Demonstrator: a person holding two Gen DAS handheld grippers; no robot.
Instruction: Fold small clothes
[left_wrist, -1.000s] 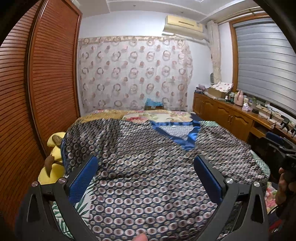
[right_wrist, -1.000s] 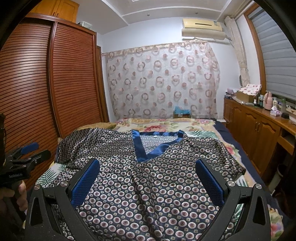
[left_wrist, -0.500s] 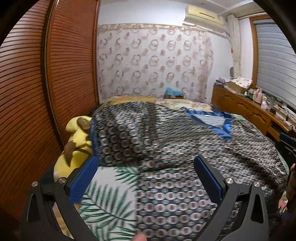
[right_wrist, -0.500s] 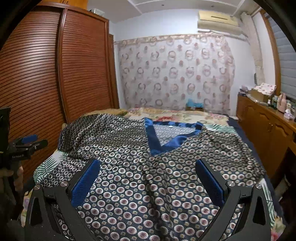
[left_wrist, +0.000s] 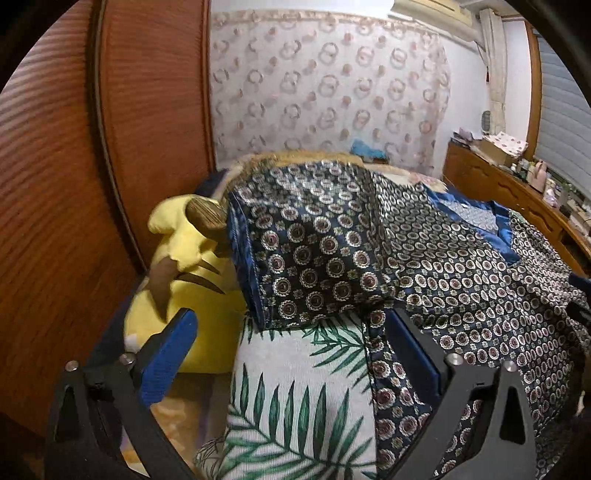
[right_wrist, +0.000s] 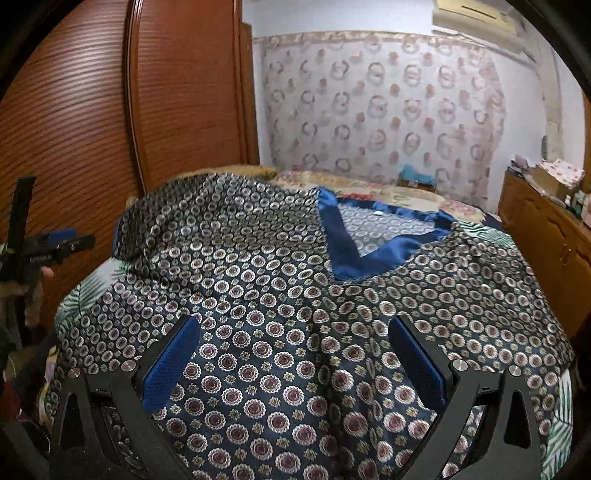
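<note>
Lying spread flat on the bed (left_wrist: 295, 398), a navy top (right_wrist: 280, 295) patterned with small rosettes is seen, its V-neck trimmed in blue satin (right_wrist: 343, 251). Both the left gripper (left_wrist: 291, 358) and right gripper (right_wrist: 295, 362) are held with fingers wide, gripping nothing.

shirt (right_wrist: 280, 302): navy, medallion print (collar plain blue) | bedsheet (left_wrist: 295, 398): white, green palm leaves | plush (left_wrist: 192, 258): yellow, brown

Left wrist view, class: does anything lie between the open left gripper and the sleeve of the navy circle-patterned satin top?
Nothing visible does. Between the left gripper and the sleeve lies only bare leaf-print bedsheet; the yellow plush toy sits aside.
</note>
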